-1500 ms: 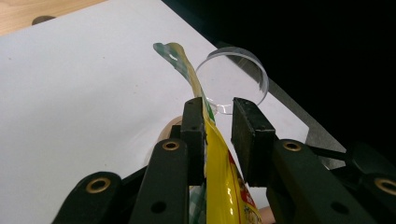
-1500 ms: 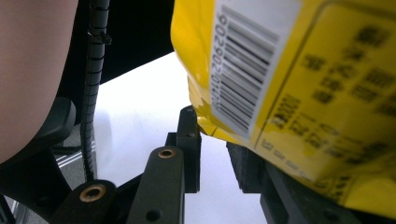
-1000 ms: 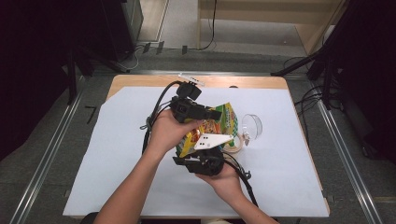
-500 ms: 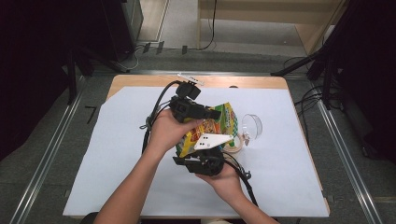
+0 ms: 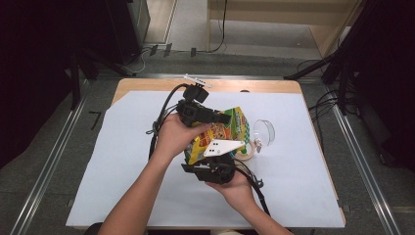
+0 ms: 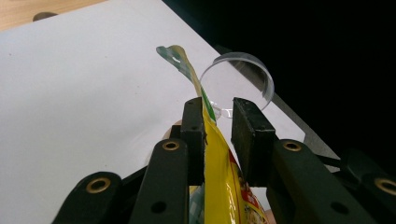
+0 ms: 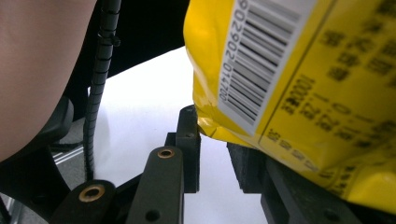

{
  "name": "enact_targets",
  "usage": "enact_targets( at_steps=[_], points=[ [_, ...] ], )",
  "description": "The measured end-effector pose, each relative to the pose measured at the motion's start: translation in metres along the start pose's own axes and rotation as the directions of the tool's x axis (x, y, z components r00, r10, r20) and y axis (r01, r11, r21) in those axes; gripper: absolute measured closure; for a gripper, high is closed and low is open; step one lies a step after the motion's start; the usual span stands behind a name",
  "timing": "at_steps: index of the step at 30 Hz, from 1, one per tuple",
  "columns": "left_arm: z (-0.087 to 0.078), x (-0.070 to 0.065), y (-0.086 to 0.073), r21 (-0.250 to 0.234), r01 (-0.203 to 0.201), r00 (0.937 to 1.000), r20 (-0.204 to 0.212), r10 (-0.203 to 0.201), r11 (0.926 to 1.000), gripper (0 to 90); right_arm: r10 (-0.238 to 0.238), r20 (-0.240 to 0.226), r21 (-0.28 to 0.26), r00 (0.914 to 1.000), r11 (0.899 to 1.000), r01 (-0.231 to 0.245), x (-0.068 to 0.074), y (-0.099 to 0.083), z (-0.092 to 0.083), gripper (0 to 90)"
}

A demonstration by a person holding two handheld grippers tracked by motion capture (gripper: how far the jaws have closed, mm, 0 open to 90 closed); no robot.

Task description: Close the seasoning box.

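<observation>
A yellow snack bag [image 5: 230,128] with a green patterned top hangs above the white sheet between my two grippers. My left gripper [image 5: 226,119] reaches in from the left, and in the left gripper view [image 6: 218,105] its jaws stand either side of the bag [image 6: 217,158], seen edge-on and pinched along its side. My right gripper [image 5: 218,155] comes up from below under its white plate. In the right gripper view [image 7: 212,135] the bag's bottom corner [image 7: 289,70], with its barcode, sits between the jaw tips.
A clear round cup [image 5: 264,131] lies on its side just right of the bag, also seen past the left jaws [image 6: 238,79]. A beige ring [image 5: 244,151] rests beside it. White paper [image 5: 122,171] covers the wooden table [image 5: 147,85]. Metal rails run along both sides.
</observation>
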State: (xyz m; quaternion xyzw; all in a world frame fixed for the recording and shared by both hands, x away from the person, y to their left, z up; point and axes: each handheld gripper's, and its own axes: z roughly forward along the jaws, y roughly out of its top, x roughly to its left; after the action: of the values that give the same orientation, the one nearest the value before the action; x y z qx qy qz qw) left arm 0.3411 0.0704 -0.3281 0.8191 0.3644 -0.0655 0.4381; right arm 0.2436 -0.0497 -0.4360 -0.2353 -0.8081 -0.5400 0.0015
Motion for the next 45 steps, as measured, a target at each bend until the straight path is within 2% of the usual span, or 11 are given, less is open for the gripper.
enact_targets(
  at_steps=[3, 6, 9, 18, 22, 31, 35, 41, 45],
  points=[
    [0.001, -0.001, 0.0, 0.005, 0.0, 1.0, -0.006, 0.0, 1.0, 75.1, -0.01, 0.008, -0.001, 0.9999, 1.0, 0.01, 0.0, 0.0, 0.0, 76.0],
    [0.004, -0.004, -0.001, 0.015, -0.018, 0.9995, -0.024, 0.019, 0.9997, 74.7, 0.013, -0.002, 0.012, 0.9999, 1.0, -0.013, -0.003, -0.001, 0.003, 76.0],
    [0.006, -0.009, -0.001, 0.015, -0.028, 0.9993, -0.025, 0.028, 0.9995, 74.6, 0.03, -0.001, 0.02, 0.9995, 0.999, -0.03, -0.006, -0.003, 0.003, 76.1],
    [0.005, -0.005, 0.0, 0.011, -0.02, 0.9995, -0.024, 0.02, 0.9997, 74.9, 0.021, -0.001, 0.017, 0.9998, 1.0, -0.021, -0.004, -0.002, 0.002, 75.9],
    [0.004, -0.01, 0.0, 0.005, -0.035, 0.9989, -0.031, 0.035, 0.9994, 74.7, 0.014, 0.004, 0.013, 0.9999, 1.0, -0.014, -0.004, -0.001, 0.001, 75.9],
    [0.007, -0.011, 0.0, 0.015, -0.038, 0.9986, -0.036, 0.039, 0.9992, 74.9, 0.023, 0.006, 0.016, 0.9997, 1.0, -0.023, -0.007, -0.004, 0.003, 76.0],
    [0.008, -0.008, 0.001, 0.019, -0.028, 0.999, -0.035, 0.028, 0.9994, 75.6, 0.023, 0.005, 0.019, 0.9997, 1.0, -0.023, -0.007, -0.003, 0.002, 75.8],
    [0.007, 0.001, 0.006, 0.019, 0.002, 1.0, -0.01, -0.002, 0.9998, 75.7, 0.02, 0.005, 0.023, 0.9998, 1.0, -0.02, -0.007, 0.002, 0.0, 75.6],
    [0.01, 0.006, 0.008, 0.037, 0.008, 0.9999, -0.011, -0.008, 0.9993, 75.7, 0.038, 0.007, 0.029, 0.9993, 0.999, -0.038, -0.011, 0.003, 0.003, 75.4]
  ],
)
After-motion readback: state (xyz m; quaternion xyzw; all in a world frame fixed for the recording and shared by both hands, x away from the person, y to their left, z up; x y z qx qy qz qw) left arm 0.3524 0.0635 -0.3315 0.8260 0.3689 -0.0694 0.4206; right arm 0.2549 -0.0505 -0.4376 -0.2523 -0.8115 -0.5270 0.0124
